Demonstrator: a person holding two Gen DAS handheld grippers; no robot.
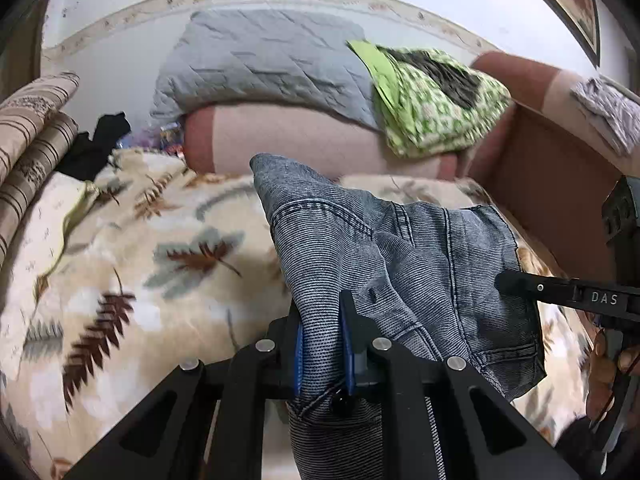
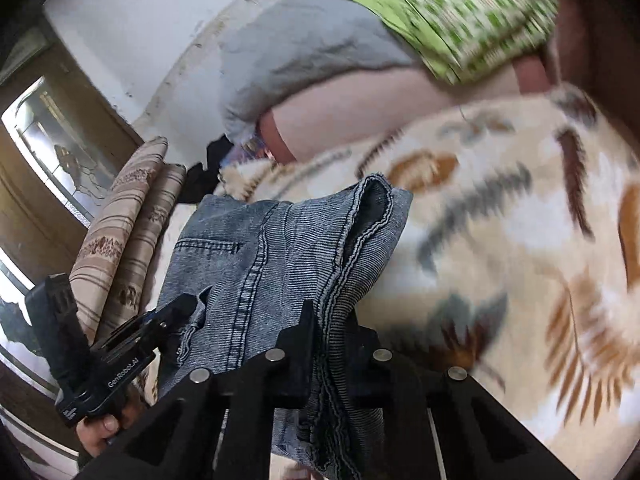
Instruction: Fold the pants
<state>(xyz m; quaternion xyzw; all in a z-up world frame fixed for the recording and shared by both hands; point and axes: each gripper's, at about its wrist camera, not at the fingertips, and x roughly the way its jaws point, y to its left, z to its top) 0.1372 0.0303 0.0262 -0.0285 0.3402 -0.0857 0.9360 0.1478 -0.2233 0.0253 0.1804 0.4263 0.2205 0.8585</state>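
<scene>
The pants are grey-blue denim jeans (image 1: pixel 404 264), held up off a leaf-patterned blanket (image 1: pixel 132 260). My left gripper (image 1: pixel 323 344) is shut on a bunched fold of the denim near the waist. My right gripper (image 2: pixel 330 344) is shut on a seamed edge of the jeans (image 2: pixel 280 248). In the left wrist view the right gripper (image 1: pixel 508 284) comes in from the right with its tip in the cloth. In the right wrist view the left gripper (image 2: pixel 176 312) shows at the lower left, against the jeans by the back pocket.
The blanket (image 2: pixel 500 240) covers a bed. At its head lie a grey quilted cover (image 1: pixel 260 64), a pink pillow (image 1: pixel 300 136) and a green patterned bundle (image 1: pixel 432 100). Striped cushions (image 1: pixel 36 128) and dark cloth (image 1: pixel 96 144) sit at the left. A brown headboard (image 1: pixel 560 168) stands right.
</scene>
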